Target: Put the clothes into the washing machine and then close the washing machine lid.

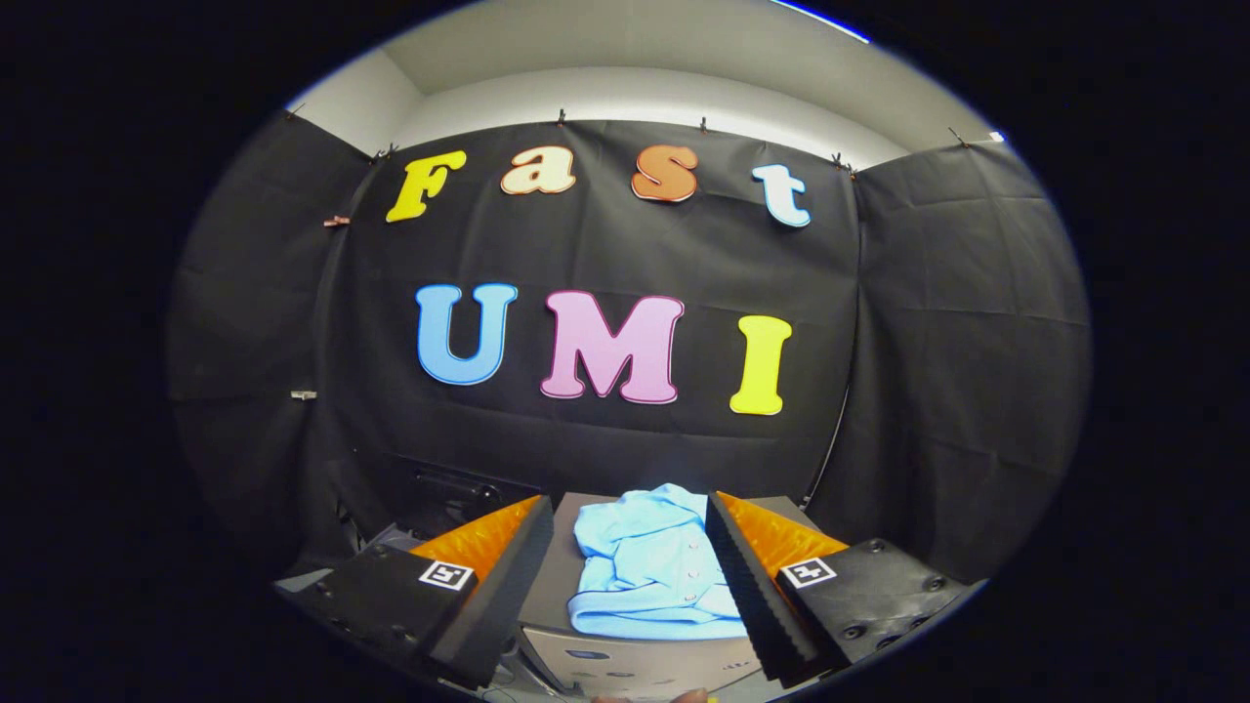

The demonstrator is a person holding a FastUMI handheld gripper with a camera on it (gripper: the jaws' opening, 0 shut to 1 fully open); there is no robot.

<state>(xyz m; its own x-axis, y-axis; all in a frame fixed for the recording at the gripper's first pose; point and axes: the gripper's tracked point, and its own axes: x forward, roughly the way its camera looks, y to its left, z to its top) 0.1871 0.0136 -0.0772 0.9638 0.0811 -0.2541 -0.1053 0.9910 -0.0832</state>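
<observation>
A light blue folded shirt (649, 566) with a row of small buttons lies on the grey top of a box-shaped washing machine (562, 557). My gripper (630, 517) is open, its two fingers wide apart on either side of the shirt. The left finger (508, 576) and the right finger (747, 576) hover above the shirt without touching it. The machine's pale front panel (625, 669) shows just below the shirt.
Black cloth walls close off the booth behind and to both sides of the machine. A dark box-like object (449, 493) sits to the left behind the left finger. A thin cable (830, 439) runs down the wall to the right of the machine.
</observation>
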